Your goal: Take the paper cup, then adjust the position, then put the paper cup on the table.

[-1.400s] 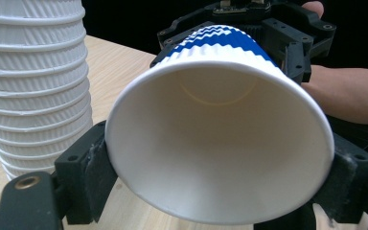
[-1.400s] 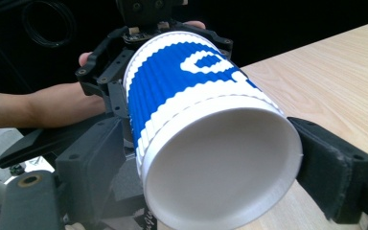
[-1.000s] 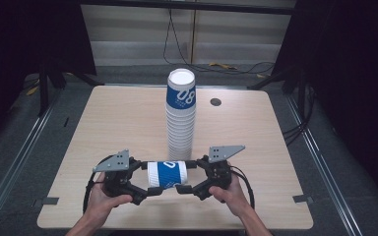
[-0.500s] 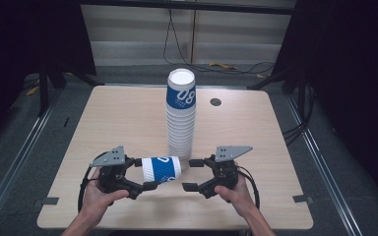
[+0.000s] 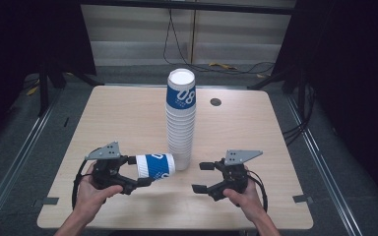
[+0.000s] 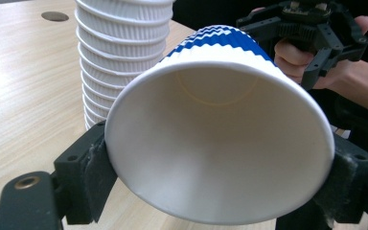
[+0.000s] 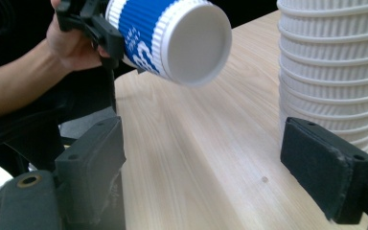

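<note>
Jaws of the left gripper (image 5: pixel 140 172) pinch a blue-and-white paper cup (image 5: pixel 156 166) lying sideways, beside the cup stack (image 5: pixel 180 120); the right gripper (image 5: pixel 202 177) has been closing, nothing between. Left gripper view: both pads clamp the cup rim (image 6: pixel 220 143). Right gripper view: spread jaws frame bare tabletop (image 7: pixel 196 158), cup (image 7: pixel 172 38) beyond.

The high view looks forward and down from above the person's side, taking in the whole counter (image 5: pixel 128 118) from some way off. The left gripper view sits low and very near, looking along that gripper's jaws into the mouth of a blue cup (image 6: pixel 220 139). The right gripper view, also low, faces across the counter toward the other hand. All three views share the cup (image 7: pixel 167 38) and the tall cup stack (image 5: pixel 180 123), which also stands at the edge of both gripper views.
</note>
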`<act>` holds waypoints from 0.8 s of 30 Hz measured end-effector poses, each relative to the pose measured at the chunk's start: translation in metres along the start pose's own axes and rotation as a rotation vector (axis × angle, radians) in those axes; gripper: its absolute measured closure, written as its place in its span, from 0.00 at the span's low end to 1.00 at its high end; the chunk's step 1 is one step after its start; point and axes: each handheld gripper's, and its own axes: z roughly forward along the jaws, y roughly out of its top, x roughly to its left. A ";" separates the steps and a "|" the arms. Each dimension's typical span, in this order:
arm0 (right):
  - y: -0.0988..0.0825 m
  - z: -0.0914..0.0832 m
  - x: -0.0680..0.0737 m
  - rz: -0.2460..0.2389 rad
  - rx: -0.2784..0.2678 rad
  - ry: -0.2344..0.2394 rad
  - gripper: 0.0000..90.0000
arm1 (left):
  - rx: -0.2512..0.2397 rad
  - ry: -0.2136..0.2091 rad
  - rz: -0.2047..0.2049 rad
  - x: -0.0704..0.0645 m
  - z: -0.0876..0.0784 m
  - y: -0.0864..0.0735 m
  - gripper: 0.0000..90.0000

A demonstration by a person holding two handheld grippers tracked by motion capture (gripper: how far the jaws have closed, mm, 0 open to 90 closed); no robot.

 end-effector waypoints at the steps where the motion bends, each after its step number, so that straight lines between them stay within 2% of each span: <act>1: 0.000 -0.002 0.000 0.003 -0.003 0.005 0.17 | 0.007 0.013 0.000 0.001 -0.001 0.000 0.17; 7: -0.005 -0.009 -0.002 0.014 0.006 -0.020 0.17 | 0.036 0.046 0.012 0.006 -0.009 0.001 0.17; 10: -0.009 -0.011 -0.003 0.024 0.008 -0.031 0.18 | 0.042 0.079 0.015 0.008 -0.011 0.000 0.17; 12: -0.011 -0.012 -0.003 0.025 0.007 -0.033 0.18 | 0.058 0.086 0.008 0.011 -0.011 -0.001 0.17; 14: -0.011 -0.012 -0.003 0.026 0.008 -0.038 0.18 | 0.073 0.116 0.010 0.012 -0.012 -0.002 0.17; 17: -0.012 -0.012 -0.004 0.027 0.008 -0.041 0.18 | 0.097 0.124 0.009 0.015 -0.013 -0.002 0.17; 20: -0.014 -0.011 -0.005 0.029 0.018 -0.044 0.18 | 0.140 0.144 -0.002 0.017 -0.014 -0.002 0.17; 24: -0.014 -0.011 -0.005 0.030 0.020 -0.050 0.18 | 0.186 0.164 0.011 0.019 -0.014 -0.001 0.17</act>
